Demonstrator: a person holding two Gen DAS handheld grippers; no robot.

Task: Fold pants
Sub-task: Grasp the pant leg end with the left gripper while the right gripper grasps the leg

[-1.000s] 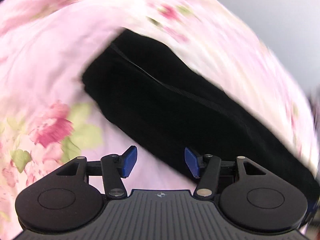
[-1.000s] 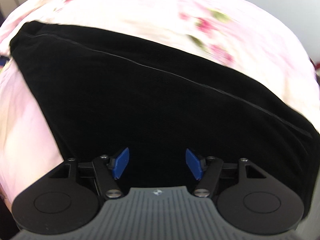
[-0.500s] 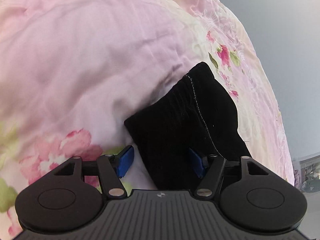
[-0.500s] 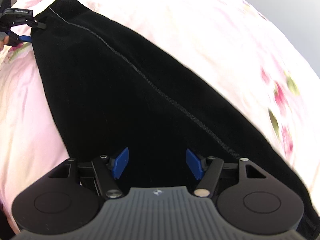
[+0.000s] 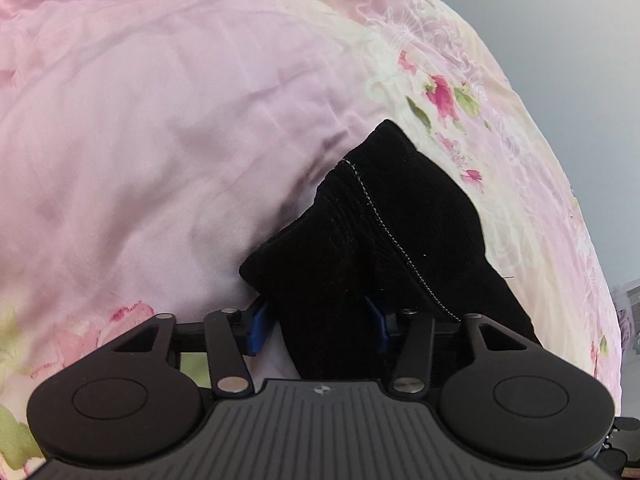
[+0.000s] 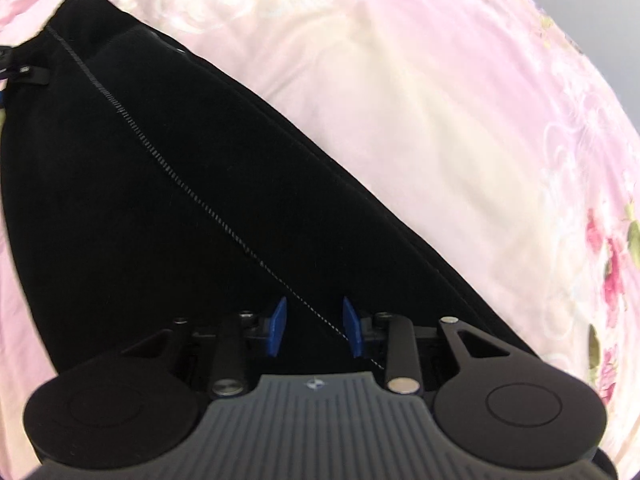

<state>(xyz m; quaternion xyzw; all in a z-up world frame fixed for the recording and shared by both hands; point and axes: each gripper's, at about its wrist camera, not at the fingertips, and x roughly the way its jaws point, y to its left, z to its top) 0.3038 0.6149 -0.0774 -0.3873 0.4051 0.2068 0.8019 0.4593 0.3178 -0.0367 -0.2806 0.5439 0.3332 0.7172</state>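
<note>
Black pants (image 5: 380,220) lie on a pink floral bedspread (image 5: 160,120). One narrow end of them rises bunched between the blue pads of my left gripper (image 5: 318,326). Its jaws are closing around that fabric, and a sliver of gap shows at the left pad. In the right wrist view the pants (image 6: 140,200) stretch away as a long flat band with a stitched seam (image 6: 200,200). My right gripper (image 6: 316,326) points steeply down onto them. Its jaws are closing with the seam running between the pads and no fabric pinched. The left gripper's tip (image 6: 28,74) shows at the pants' far end.
The bedspread (image 6: 440,120) spreads wide on the right of the pants, wrinkled and soft. A grey wall (image 5: 560,20) stands behind the bed's far edge in the left wrist view.
The left gripper dropped closer to the pants' end and its pads narrowed around it. The right gripper slid along the pants, away from the left one, and its pads drew much closer together.
</note>
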